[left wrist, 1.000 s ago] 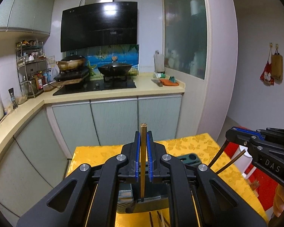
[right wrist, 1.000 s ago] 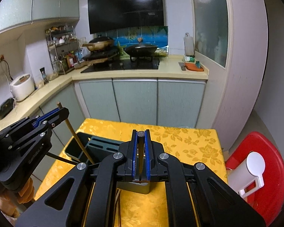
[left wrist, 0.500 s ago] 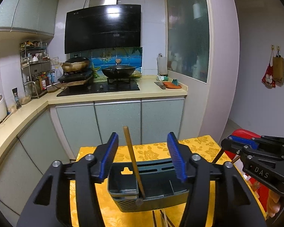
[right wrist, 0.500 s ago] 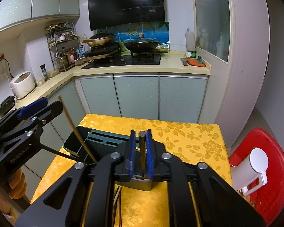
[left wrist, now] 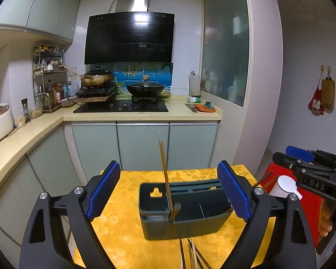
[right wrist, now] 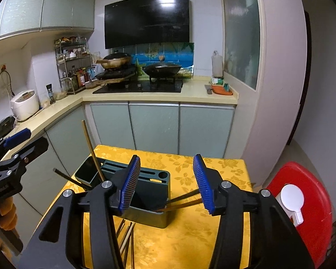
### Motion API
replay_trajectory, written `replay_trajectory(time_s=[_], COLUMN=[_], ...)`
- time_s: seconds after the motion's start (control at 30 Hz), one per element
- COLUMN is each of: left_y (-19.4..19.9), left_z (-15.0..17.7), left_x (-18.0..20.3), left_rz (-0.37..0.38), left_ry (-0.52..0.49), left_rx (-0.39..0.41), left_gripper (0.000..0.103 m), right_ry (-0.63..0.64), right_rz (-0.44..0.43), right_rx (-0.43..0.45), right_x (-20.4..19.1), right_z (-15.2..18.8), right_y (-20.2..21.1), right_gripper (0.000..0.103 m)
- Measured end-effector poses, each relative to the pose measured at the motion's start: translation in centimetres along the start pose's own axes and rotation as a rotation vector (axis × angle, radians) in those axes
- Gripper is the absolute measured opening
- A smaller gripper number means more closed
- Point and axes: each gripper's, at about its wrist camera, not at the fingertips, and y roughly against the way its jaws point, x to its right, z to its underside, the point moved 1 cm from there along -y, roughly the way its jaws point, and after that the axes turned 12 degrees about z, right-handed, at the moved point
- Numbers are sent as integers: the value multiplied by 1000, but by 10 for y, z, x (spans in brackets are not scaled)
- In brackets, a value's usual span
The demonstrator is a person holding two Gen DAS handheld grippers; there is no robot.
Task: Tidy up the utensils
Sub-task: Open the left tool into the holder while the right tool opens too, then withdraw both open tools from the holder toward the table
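A dark grey utensil holder (left wrist: 181,210) (right wrist: 150,192) stands on the yellow table (left wrist: 127,231) (right wrist: 190,235). A wooden chopstick (left wrist: 165,177) (right wrist: 93,152) stands leaning in it. Two more chopsticks (right wrist: 183,201) lean out of its right end. Several loose chopsticks (left wrist: 191,255) (right wrist: 126,239) lie on the cloth in front of the holder. My left gripper (left wrist: 168,192) is open and empty above the holder. My right gripper (right wrist: 165,183) is open and empty, with the leaning chopsticks between its jaws.
A red stool (right wrist: 302,213) (left wrist: 306,204) with a white dispenser (right wrist: 291,199) on it stands right of the table. Kitchen cabinets (left wrist: 143,145) and a counter with a stove and woks (left wrist: 145,88) lie beyond the table's far edge.
Both grippers opened. The left let go of its wooden chopstick, which now stands in the holder. The right released its chopsticks, which now lean out of the holder's right end.
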Motion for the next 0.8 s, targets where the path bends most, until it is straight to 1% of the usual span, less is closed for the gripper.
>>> replay_trajectory(time_s=[0.1,0.27,0.4,0.57,0.7,0.8], left_y=[10,21,31,37,43,47], left_z=[11,26,39,64,88,109], left_x=[-3,-6,-9,-9,-9,-9], left_rz=[-2,-38,-50,-66,-63,-60], left_ry=[4,-12,-20,-31,-37,-31], left_rx=[-7,-17,-24,-40,-56,-79], left_gripper=[86,86,86,86,86,86], right_ry=[-3,-16,-24,-14,13,24], right_rz=[5,20,40,70,99,106], right_rx=[9,34,65,103,123,119], right_x=[5,11,14,12,8,5], right_z=[7,21,35,62,87,110], right_y=[7,20,32,47,57,61], right_gripper=[48,48,48,48,49,54])
